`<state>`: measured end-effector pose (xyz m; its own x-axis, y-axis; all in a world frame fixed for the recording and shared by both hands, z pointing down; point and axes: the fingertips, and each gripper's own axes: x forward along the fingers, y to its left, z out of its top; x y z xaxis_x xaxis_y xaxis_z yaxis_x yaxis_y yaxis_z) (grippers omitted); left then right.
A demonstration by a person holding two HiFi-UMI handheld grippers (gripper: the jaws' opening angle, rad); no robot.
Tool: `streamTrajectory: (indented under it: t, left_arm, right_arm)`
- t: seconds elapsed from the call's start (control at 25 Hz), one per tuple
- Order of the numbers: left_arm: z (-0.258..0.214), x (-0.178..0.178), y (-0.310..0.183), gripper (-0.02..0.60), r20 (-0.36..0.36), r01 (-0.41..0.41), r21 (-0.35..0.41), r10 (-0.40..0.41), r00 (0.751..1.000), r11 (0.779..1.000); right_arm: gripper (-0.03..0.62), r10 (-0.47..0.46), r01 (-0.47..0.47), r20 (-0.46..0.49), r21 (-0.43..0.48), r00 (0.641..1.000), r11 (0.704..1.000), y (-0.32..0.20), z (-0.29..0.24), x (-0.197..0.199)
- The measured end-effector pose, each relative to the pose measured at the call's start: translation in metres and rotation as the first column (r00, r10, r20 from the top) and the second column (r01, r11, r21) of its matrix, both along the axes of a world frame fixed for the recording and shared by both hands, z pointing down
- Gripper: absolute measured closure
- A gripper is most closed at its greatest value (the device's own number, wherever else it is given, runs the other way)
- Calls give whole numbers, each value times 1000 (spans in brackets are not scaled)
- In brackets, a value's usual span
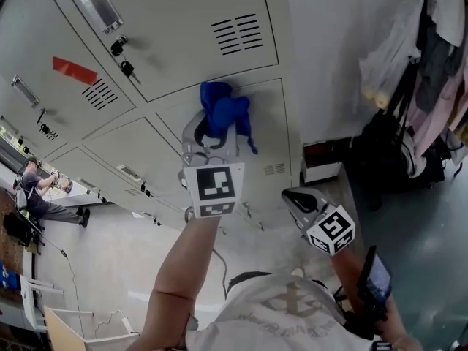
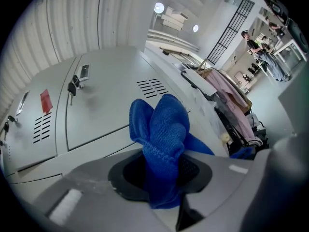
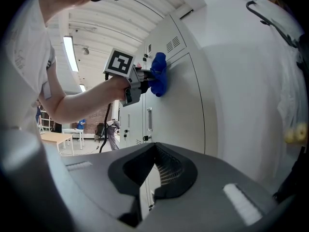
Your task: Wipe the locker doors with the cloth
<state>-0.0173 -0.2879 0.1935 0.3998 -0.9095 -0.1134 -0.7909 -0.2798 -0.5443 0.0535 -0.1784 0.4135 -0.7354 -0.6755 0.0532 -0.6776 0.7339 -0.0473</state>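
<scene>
My left gripper (image 2: 161, 174) clamps a bunched, nubby blue cloth (image 2: 165, 122) against the smooth grey metal locker door (image 1: 271, 126); my right gripper (image 3: 153, 172) has its jaws together, empty.

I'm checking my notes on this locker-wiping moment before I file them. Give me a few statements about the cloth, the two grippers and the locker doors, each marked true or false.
1. The blue knitted cloth is clamped in the left gripper. True.
2. The right gripper holds a second cloth. False: its jaws are together with nothing between them.
3. The cloth is up against a pale grey metal locker door. True.
4. The red strip label is on the door that the cloth touches. False: it is on a different door, further to the person's left.
</scene>
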Motion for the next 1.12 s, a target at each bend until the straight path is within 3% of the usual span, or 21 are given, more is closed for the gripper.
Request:
streamTrajectory:
  t: [0.36,0.72,1.0,1.12]
  left_arm:
    - [9,61,2,462,28,-80,-44,82,996,996]
    - [30,107,4,462,163,-138,-138,160,974,981]
    - [48,117,20,460,120,-189,-157,208,971,969]
    - [68,125,21,460,141,-209,-201,239,961,957]
  right_arm:
    - [588,9,-9,13,-9,1000,1000,6,2,8]
    - [588,26,-25,27,-37,999,999,11,12,17]
    - [588,38,-36,25,-44,999,998,14,15,25]
    - [588,33,-32,27,-48,999,998,16,17,22]
